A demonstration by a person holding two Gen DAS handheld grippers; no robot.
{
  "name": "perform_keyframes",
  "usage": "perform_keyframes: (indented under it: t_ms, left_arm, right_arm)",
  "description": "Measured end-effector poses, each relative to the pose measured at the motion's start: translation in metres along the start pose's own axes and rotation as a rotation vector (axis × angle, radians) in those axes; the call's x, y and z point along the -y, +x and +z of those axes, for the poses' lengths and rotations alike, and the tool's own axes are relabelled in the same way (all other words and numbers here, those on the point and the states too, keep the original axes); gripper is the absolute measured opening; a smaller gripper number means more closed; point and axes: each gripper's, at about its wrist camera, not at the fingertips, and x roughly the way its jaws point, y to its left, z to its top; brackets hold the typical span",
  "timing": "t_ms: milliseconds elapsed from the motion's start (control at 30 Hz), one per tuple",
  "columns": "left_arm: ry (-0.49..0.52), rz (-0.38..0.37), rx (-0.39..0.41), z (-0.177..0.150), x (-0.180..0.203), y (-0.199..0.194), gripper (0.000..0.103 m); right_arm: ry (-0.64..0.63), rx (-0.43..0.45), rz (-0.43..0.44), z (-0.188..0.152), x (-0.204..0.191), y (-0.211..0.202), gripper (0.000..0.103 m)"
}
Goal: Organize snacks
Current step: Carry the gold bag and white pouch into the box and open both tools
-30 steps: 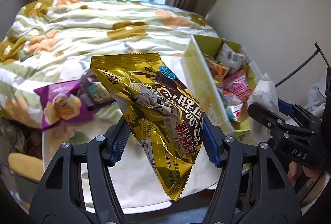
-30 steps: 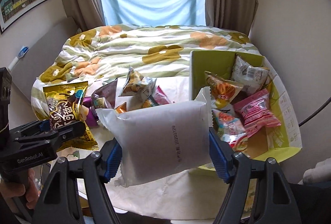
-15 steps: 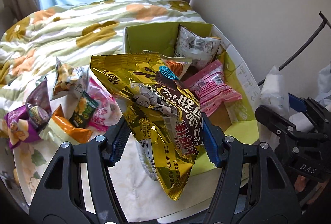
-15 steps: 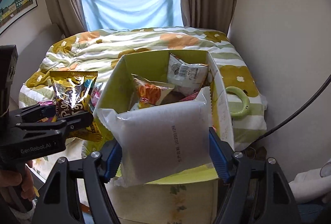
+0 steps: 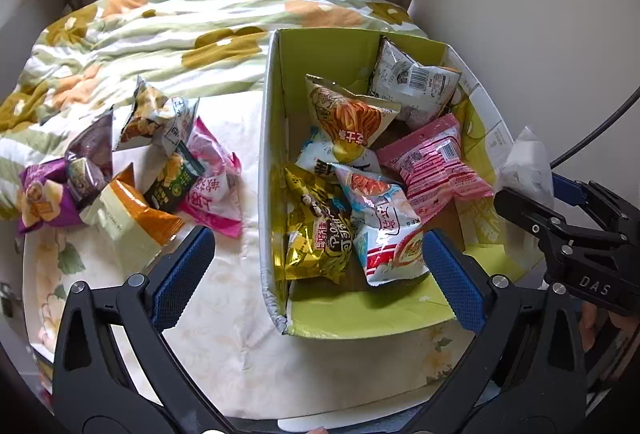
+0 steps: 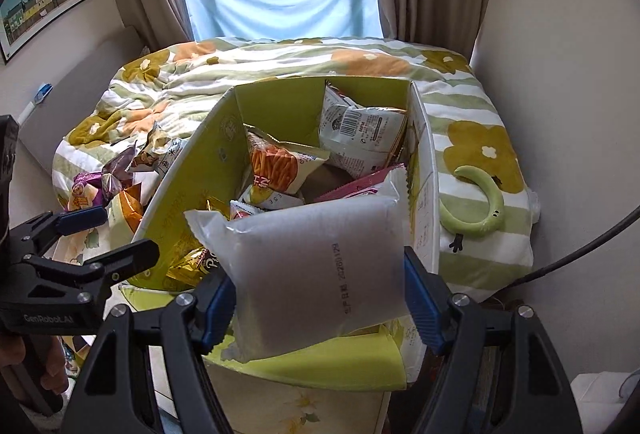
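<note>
On the left of the desk (image 5: 224, 314) a loose heap of snacks waits: a purple packet (image 5: 40, 195), an orange-and-cream pouch (image 5: 132, 218), a dark green packet (image 5: 174, 179) and a pink-and-white packet (image 5: 214, 189), all touching or overlapping. The left hand-held gripper (image 5: 316, 270) now hangs with its blue pads spread and nothing between them; half a second ago it pinched the gold chocolate-snack bag (image 5: 316, 230), which now lies inside the green cardboard box (image 5: 360, 318), at its near left corner, against a red-and-white packet (image 5: 384, 230). So one more item is sorted, and this gripper is free to go back to the heap. Farther right in the box sit an orange noodle-print bag (image 5: 352, 117), a pink striped packet (image 5: 436, 169) and a grey barcode packet (image 5: 416, 81). At the right, the right hand-held gripper (image 6: 320, 286) pinches a plain white packet (image 6: 316, 274) above the near edge of the box, likely the next to be dropped in.
</note>
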Motion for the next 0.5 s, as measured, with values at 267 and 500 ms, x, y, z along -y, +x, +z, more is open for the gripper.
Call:
perform_keyframes:
  t_ms: [267, 500]
  left_arm:
    - [0.003, 0.015, -0.033, -0.006, -0.009, -0.003, 0.103]
    - [0.013, 0.028, -0.048, -0.009, -0.014, -0.003, 0.103]
  right_arm:
    - [0.08, -0.15, 0.013, -0.003, 0.007, 0.04, 0.07]
    - [0.135, -0.138, -0.003, -0.011, 0.008, 0.04, 0.078]
